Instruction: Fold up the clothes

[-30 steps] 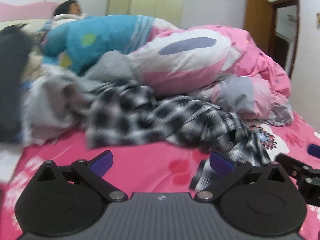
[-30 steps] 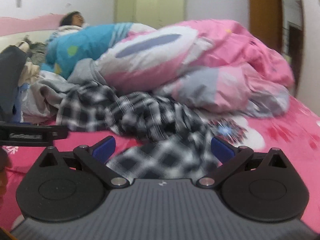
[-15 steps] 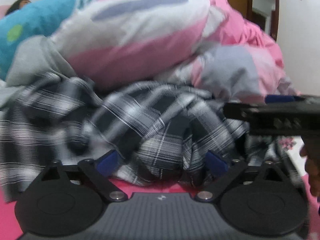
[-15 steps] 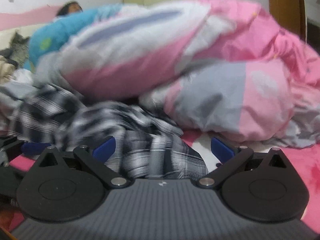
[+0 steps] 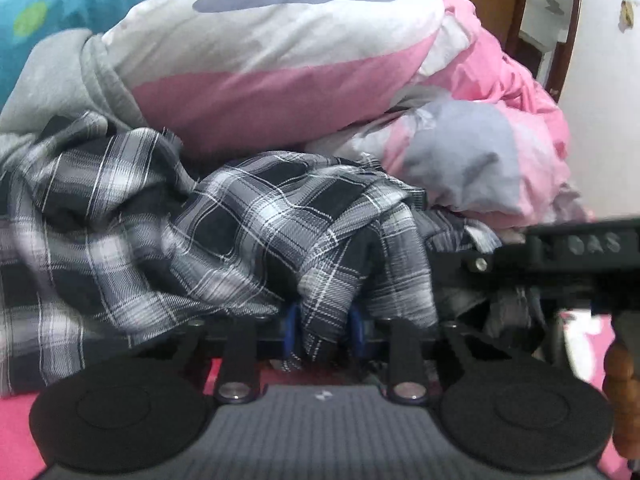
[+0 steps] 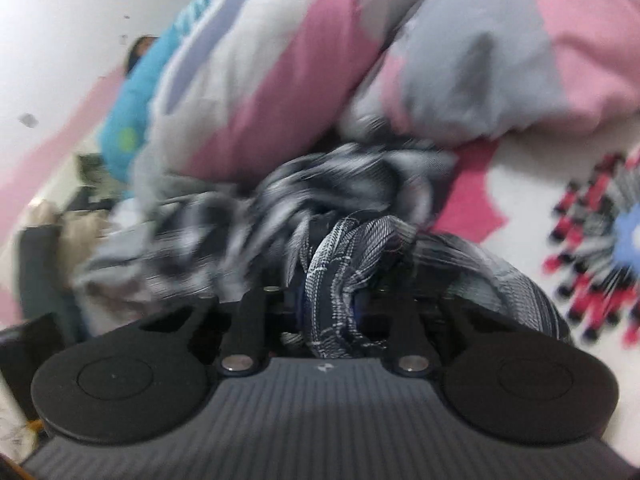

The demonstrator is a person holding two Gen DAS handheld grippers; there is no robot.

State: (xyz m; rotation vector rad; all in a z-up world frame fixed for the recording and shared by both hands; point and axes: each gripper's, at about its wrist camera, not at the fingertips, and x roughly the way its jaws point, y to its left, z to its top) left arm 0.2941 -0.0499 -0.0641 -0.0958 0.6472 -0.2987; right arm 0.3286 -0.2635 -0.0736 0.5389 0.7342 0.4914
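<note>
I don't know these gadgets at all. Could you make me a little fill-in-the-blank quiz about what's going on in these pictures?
1. Both grippers are shut on the black-and-white ____ shirt.
2. The left gripper pinches a fold of cloth between its ____ coloured pads.
3. Behind the shirt lies a bulky pink, white and grey ____.
4. The bed sheet under the right gripper is mostly ____ with a flower print.

Missing words: plaid; blue; quilt; pink

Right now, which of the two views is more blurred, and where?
Right wrist view: strong motion blur on the plaid shirt and flower print; only the fabric between the jaws is sharp. Left wrist view: mostly sharp, soft at the left edge, with fisheye bending on the door frame.
</note>
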